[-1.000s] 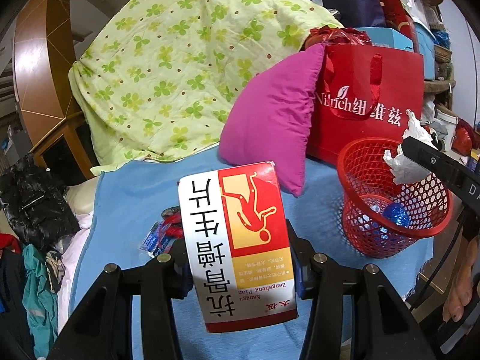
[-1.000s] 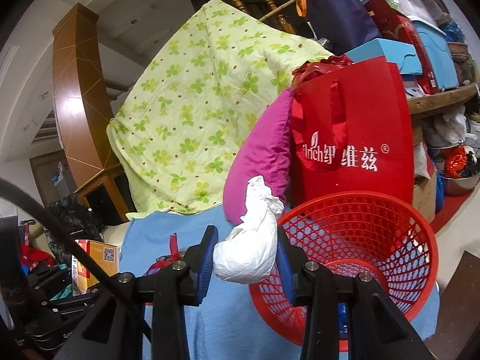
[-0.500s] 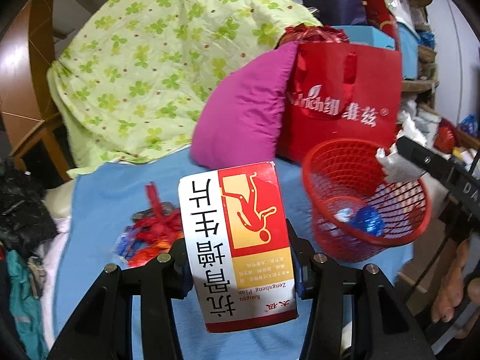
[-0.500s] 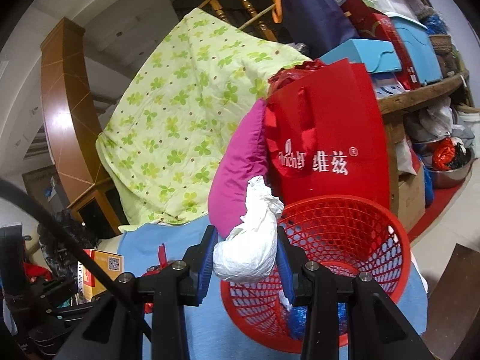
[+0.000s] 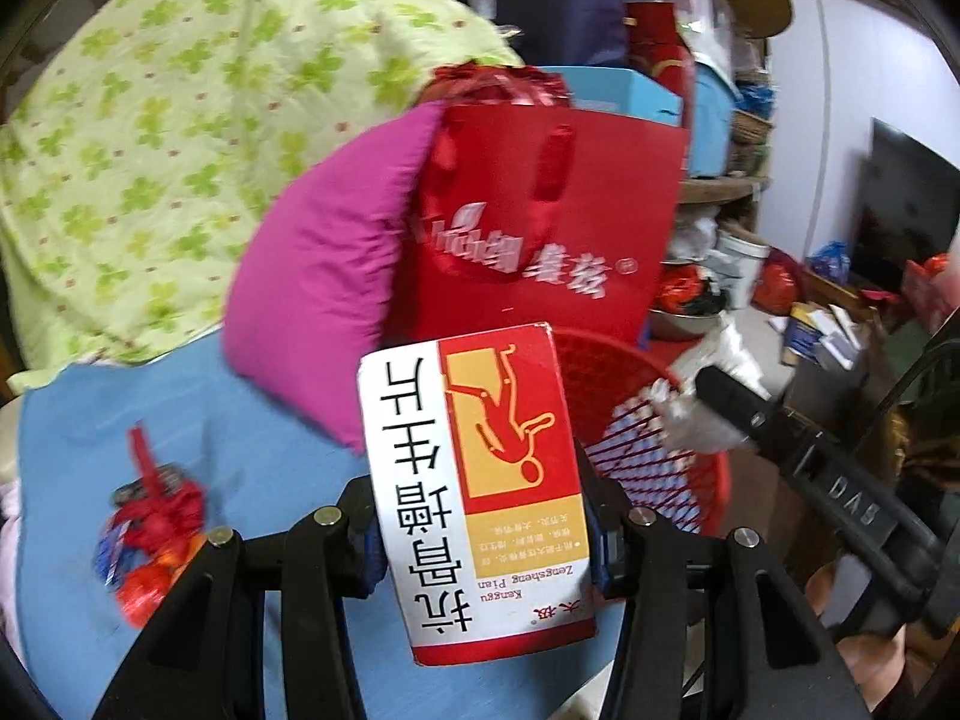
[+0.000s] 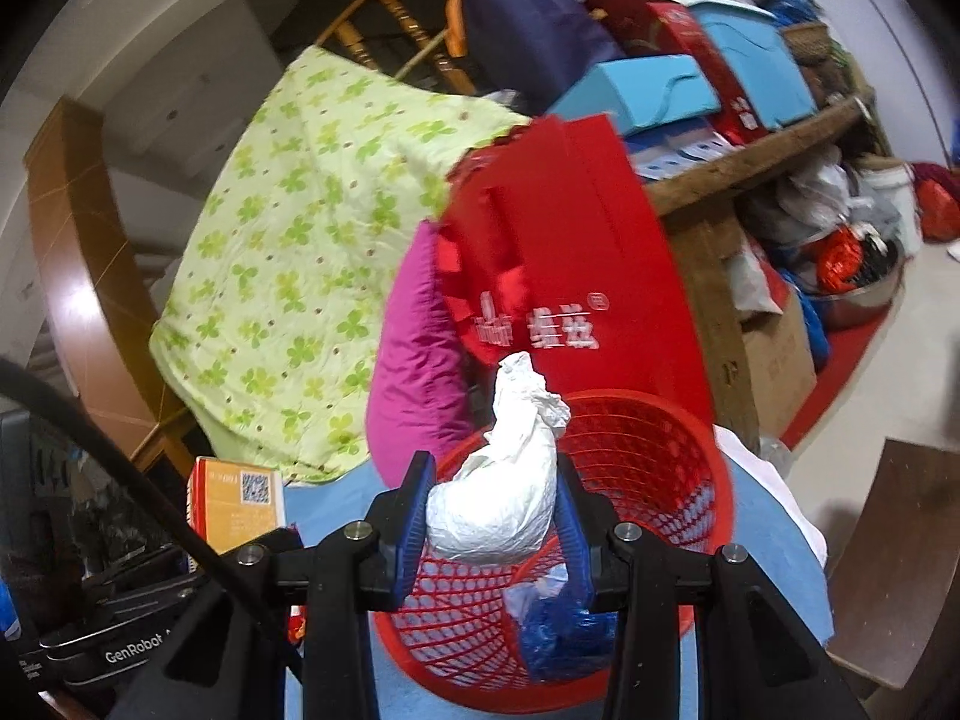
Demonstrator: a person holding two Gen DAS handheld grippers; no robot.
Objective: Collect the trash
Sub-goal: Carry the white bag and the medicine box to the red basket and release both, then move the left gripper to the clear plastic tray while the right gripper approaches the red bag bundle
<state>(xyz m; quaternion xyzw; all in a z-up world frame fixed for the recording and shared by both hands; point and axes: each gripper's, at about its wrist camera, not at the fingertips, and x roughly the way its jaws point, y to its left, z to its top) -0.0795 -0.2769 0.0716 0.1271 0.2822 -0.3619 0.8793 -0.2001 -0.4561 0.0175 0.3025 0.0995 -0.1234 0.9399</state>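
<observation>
Left tool (image 5: pixel 480 540) gripping upside-down medicine box (image 5: pixel 474 480) just left of red basket (image 5: pixel 660 480), red wrappers (image 5: pixel 150 546) further left on blue cloth (image 5: pixel 240 420), right tool (image 6: pixel 489 516), jaws just easing apart, still pinching white crumpled tissue (image 6: pixel 498 498) over red basket (image 6: pixel 660 450), blue wrapper (image 6: pixel 558 630) inside it.

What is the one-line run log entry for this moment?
left gripper: shut on medicine box | right gripper: shut on white tissue wad, over red basket

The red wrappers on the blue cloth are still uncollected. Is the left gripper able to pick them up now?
Probably not: the left gripper is shut on a box, so the jaws are full. The wrappers themselves lie uncovered on the cloth.
</observation>
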